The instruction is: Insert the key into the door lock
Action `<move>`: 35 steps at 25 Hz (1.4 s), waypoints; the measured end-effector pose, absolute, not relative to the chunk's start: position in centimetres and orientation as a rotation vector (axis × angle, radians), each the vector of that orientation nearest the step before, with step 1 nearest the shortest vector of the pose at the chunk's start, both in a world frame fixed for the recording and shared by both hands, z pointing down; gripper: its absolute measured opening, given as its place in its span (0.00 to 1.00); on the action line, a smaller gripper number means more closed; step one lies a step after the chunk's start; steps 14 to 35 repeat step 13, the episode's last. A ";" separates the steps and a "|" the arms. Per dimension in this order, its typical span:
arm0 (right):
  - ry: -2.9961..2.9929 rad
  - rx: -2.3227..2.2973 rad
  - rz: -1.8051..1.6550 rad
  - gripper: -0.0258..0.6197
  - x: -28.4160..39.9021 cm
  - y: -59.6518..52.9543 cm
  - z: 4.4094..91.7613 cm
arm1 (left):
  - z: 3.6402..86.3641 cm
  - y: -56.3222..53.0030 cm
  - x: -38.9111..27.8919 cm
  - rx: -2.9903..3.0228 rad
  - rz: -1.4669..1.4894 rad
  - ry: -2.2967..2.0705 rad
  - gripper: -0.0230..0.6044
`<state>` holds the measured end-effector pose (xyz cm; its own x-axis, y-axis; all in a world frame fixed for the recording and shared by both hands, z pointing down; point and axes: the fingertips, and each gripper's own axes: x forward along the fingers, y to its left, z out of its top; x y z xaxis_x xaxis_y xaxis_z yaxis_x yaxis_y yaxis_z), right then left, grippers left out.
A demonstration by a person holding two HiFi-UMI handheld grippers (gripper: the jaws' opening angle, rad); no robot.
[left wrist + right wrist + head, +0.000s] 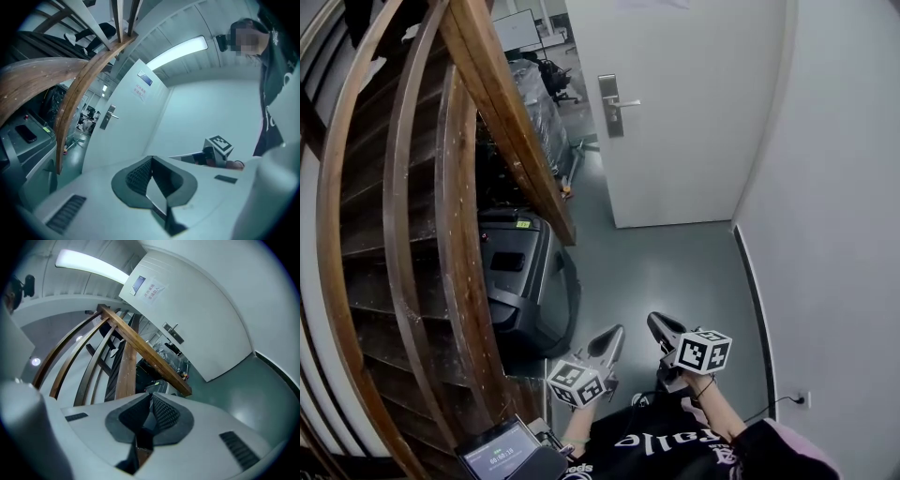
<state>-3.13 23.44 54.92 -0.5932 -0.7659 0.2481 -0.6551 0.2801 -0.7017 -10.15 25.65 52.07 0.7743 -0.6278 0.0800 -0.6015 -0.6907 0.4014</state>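
The white door (684, 141) stands ajar at the far end of the grey floor, with its metal lock plate and lever handle (612, 103) near its left edge. I see the same handle small in the left gripper view (109, 116) and in the right gripper view (172, 333). My left gripper (616, 330) and right gripper (653, 321) are low in the head view, close together and far from the door. Both have their jaws shut, in the left gripper view (150, 158) and the right gripper view (151, 394). No key shows in any view.
A curved wooden stair railing (502, 103) fills the left. A dark grey case (520, 281) lies under it beside the walkway. A white wall (844, 234) with a socket (801, 400) bounds the right. A small screen device (499, 457) sits at the bottom left.
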 end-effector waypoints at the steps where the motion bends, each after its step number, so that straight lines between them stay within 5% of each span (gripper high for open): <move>1: 2.400 -1.345 -1.209 0.09 -3.2 23.6 54.9 | 52.1 25.9 -10.4 2.558 -0.089 -0.932 0.04; 35: 2.429 -1.345 -1.204 0.09 -5.4 23.4 54.5 | 51.9 26.0 -12.9 2.542 -0.121 -0.962 0.04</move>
